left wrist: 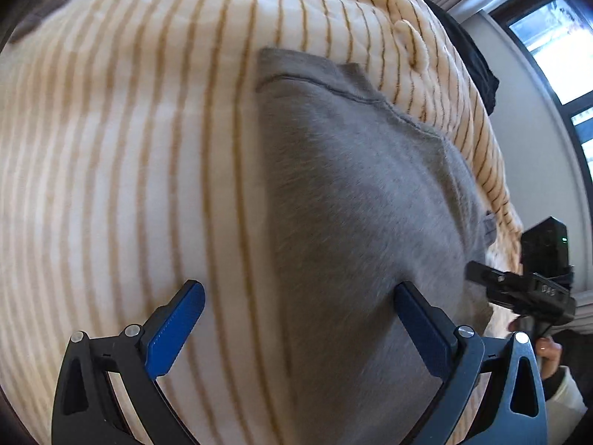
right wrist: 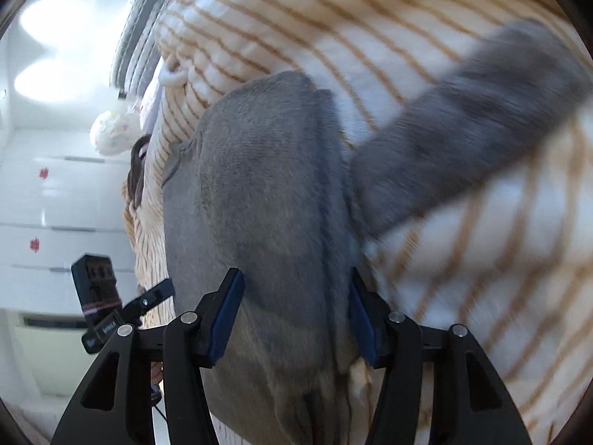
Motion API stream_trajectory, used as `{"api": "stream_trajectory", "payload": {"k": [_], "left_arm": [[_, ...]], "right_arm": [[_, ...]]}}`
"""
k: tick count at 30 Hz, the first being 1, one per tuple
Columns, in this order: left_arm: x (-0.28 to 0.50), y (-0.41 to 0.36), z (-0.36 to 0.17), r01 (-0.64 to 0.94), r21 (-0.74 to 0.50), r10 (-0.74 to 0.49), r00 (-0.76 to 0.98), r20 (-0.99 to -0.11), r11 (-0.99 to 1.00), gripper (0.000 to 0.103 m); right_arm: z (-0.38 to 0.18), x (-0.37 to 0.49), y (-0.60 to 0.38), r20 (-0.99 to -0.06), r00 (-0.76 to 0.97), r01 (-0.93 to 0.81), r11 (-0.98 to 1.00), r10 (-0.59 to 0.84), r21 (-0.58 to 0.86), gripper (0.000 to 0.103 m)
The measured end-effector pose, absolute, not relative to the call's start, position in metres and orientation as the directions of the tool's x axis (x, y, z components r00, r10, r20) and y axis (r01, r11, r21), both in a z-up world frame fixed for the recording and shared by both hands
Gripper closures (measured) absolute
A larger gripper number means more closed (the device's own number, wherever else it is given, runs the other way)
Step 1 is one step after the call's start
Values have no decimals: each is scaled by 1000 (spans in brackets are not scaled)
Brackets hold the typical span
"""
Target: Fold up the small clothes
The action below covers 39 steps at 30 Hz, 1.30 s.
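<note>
A small grey fleece garment (left wrist: 363,193) lies on a cream blanket with tan stripes (left wrist: 129,148). My left gripper (left wrist: 300,293) is open just above it, one blue pad over the blanket and the other over the grey cloth. In the right wrist view the same garment (right wrist: 259,185) lies flat with one sleeve (right wrist: 463,126) stretched out to the right. My right gripper (right wrist: 296,282) is open and straddles the garment's near part, nothing held. The right gripper also shows at the right edge of the left wrist view (left wrist: 526,289).
The striped blanket (right wrist: 481,259) covers a bed. A window (left wrist: 556,33) and a dark cloth (left wrist: 474,59) are at the far right. White drawers (right wrist: 55,215) and a pale bag (right wrist: 111,133) are on the left. The left gripper's body (right wrist: 103,304) is at the lower left.
</note>
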<state>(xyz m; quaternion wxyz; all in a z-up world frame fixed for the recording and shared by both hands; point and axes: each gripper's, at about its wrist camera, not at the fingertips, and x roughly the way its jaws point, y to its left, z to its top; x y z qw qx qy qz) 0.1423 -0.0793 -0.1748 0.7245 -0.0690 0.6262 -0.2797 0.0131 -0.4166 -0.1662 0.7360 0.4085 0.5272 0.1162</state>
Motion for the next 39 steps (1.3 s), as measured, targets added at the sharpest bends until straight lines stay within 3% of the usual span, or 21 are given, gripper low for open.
{"api": "stream_trajectory", "payload": {"k": [6, 11, 17, 20, 22, 24, 39], "left_arm": [[149, -98, -183, 335, -484, -526, 44, -849, 809, 0], [136, -115, -183, 390, -519, -561, -8, -828, 760, 0], [133, -127, -187, 418, -502, -548, -11, -836, 757, 0], [133, -114, -180, 402, -516, -569, 16, -822, 756, 22], [131, -107, -175, 400, -530, -587, 27, -809, 748, 45], [132, -100, -167, 401, -542, -604, 35, -796, 738, 53], [103, -3, -81, 416, -553, -629, 64, -775, 722, 56]], "right_arm": [[-172, 41, -409, -654, 380, 214, 626, 654, 750, 38], [-158, 47, -391, -531, 369, 67, 548, 763, 834, 38], [-182, 60, -381, -550, 340, 115, 546, 763, 830, 41], [-185, 63, -374, -548, 358, 155, 531, 756, 833, 45], [-179, 63, -365, -557, 361, 144, 545, 748, 826, 63], [-174, 60, -362, -516, 383, 152, 499, 766, 853, 67], [-110, 43, -287, -341, 394, 118, 321, 854, 940, 68]]}}
